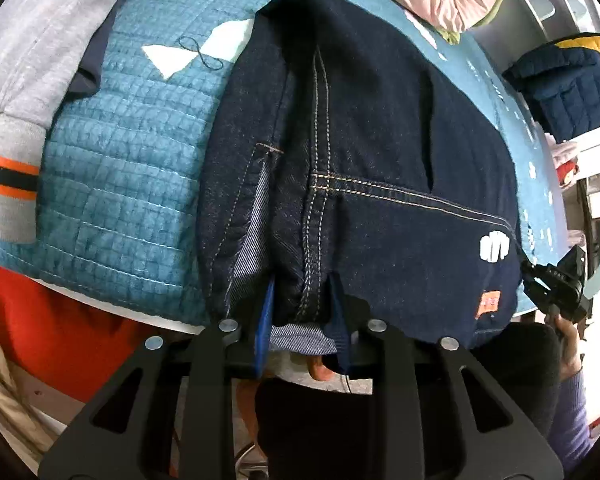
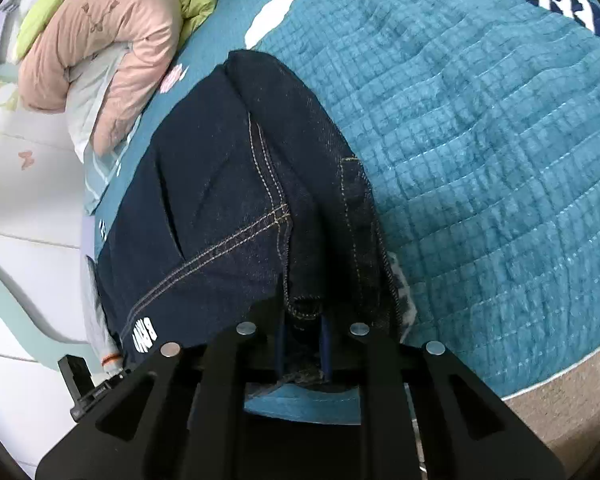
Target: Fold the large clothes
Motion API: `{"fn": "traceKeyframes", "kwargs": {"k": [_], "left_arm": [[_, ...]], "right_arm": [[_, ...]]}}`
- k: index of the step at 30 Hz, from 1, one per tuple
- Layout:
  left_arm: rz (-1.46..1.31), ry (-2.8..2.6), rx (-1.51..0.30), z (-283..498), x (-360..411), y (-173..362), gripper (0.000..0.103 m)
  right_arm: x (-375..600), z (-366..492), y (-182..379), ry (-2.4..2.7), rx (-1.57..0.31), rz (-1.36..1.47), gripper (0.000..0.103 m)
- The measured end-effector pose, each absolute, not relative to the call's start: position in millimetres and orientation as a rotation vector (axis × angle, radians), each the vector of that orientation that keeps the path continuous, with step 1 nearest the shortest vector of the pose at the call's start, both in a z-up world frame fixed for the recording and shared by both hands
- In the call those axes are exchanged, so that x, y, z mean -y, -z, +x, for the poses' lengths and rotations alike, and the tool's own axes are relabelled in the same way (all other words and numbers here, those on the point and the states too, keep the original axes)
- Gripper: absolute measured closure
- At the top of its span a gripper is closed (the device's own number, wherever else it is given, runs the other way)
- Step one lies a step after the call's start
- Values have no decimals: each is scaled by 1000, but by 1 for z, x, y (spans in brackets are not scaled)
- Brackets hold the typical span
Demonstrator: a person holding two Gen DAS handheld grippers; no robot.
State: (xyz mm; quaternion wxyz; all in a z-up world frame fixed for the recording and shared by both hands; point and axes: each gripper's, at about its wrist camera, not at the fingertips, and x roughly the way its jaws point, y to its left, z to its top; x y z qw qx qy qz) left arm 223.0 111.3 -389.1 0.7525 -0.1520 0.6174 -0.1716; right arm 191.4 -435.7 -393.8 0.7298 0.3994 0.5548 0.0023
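Dark blue jeans (image 1: 380, 152) lie lengthwise on the teal quilted bedspread (image 1: 120, 184), folded along the seat seam, with tan stitching showing. My left gripper (image 1: 302, 312) is shut on the waist end of the jeans at the bed's near edge. In the right wrist view the same jeans (image 2: 220, 184) run away from me. My right gripper (image 2: 302, 332) is shut on a bunched fold of their denim at the near edge. The right gripper also shows at the far right of the left wrist view (image 1: 556, 284).
A grey sweatshirt (image 1: 32, 40) with orange stripes lies at the left. A pink and green duvet (image 2: 100, 36) is bunched at the bed's far end. A navy padded jacket (image 1: 568, 88) sits at the right. A red item (image 1: 52, 332) lies below the bed edge. The bedspread (image 2: 480, 140) stretches right.
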Motion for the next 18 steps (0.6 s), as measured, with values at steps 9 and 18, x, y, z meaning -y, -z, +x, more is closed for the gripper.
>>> {"fn": "traceKeyframes", "kwargs": {"k": [9,18], "left_arm": [[-364,353,-1187,232,-145,350,28],[-401,255,-1248,253,-142,390,23]], "right_arm": [[376,230,294,-93,-1113,584,77],[227,349,326,-280,-1209,410,101]]}}
